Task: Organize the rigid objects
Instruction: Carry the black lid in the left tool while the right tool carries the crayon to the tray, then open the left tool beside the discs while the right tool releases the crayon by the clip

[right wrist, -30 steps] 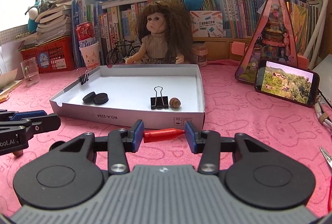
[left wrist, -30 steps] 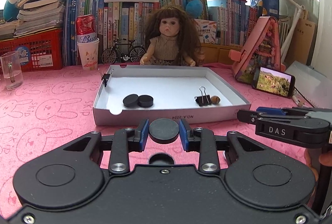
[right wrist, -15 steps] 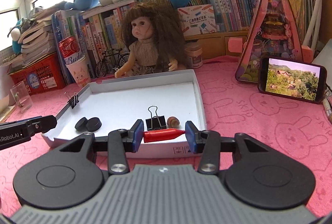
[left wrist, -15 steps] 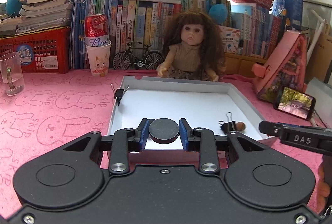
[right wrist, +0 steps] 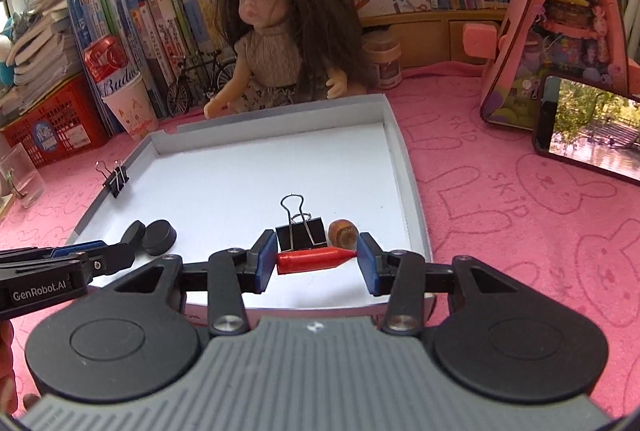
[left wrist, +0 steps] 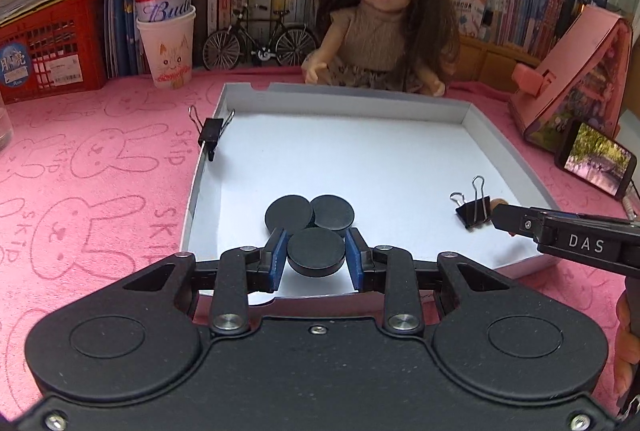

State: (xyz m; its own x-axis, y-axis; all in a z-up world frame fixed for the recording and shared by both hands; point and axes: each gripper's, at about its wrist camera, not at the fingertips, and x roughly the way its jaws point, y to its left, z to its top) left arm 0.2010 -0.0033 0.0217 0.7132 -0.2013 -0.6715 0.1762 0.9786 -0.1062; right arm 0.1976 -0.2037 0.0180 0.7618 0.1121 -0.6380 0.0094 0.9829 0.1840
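1. Left wrist view: my left gripper has its jaws clamped on a black disc, holding it flat over the near left part of the white tray. Two matching discs lie just beyond it on the tray floor, overlapping each other. I judge I hold mine here so that like goes with like.
2. At the right edge, my other tool reaches in beside a black binder clip. A second clip grips the left wall, likely to keep that wall upright.
3. Right wrist view: my right gripper is clamped end to end on a red pointed piece, lying level over the near right of the tray. Just beyond it the binder clip stands next to a small brown nut-like thing, so this corner seems to gather the odd bits.
4. Neither piece is released yet; whether either touches the floor I cannot tell.
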